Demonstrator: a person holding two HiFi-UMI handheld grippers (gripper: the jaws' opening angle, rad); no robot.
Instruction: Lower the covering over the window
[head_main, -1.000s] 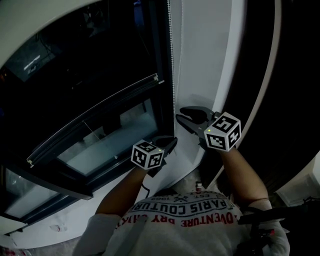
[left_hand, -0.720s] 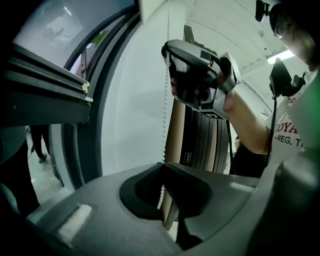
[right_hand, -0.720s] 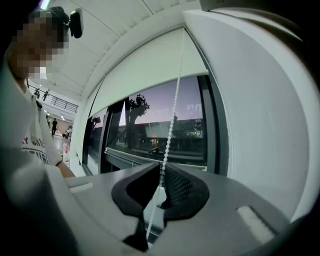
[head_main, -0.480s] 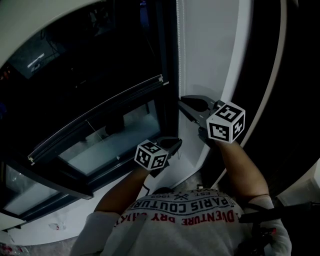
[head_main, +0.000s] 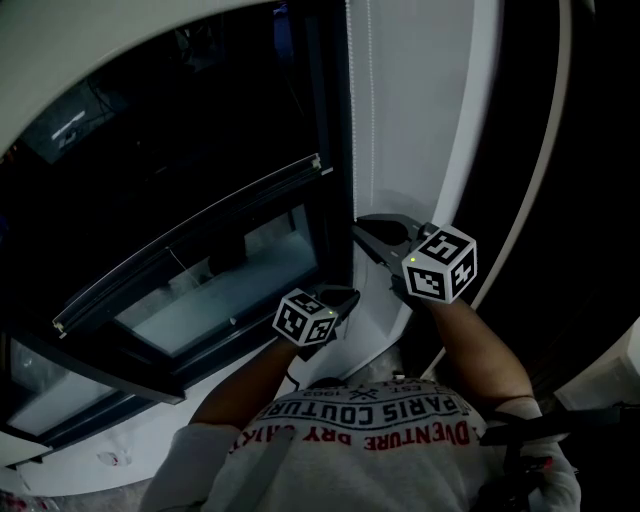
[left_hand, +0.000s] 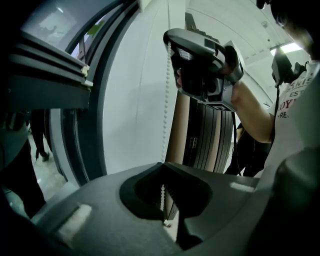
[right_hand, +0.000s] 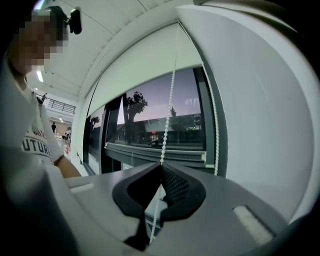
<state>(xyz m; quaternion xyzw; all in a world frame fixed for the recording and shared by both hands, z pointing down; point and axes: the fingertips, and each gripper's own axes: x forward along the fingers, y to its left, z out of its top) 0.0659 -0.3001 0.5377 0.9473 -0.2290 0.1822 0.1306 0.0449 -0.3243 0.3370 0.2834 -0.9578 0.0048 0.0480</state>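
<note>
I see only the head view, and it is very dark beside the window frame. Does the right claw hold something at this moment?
Observer: Yes. In the right gripper view the right claw has just been closing, and its jaws are shut on the bead chain that hangs in front of the window.
Operator: Thank you. And the left claw, is it empty?
Observer: No. The left gripper view shows the left claw shut on the same chain, lower down; the chain runs up from it to the right claw.
</note>
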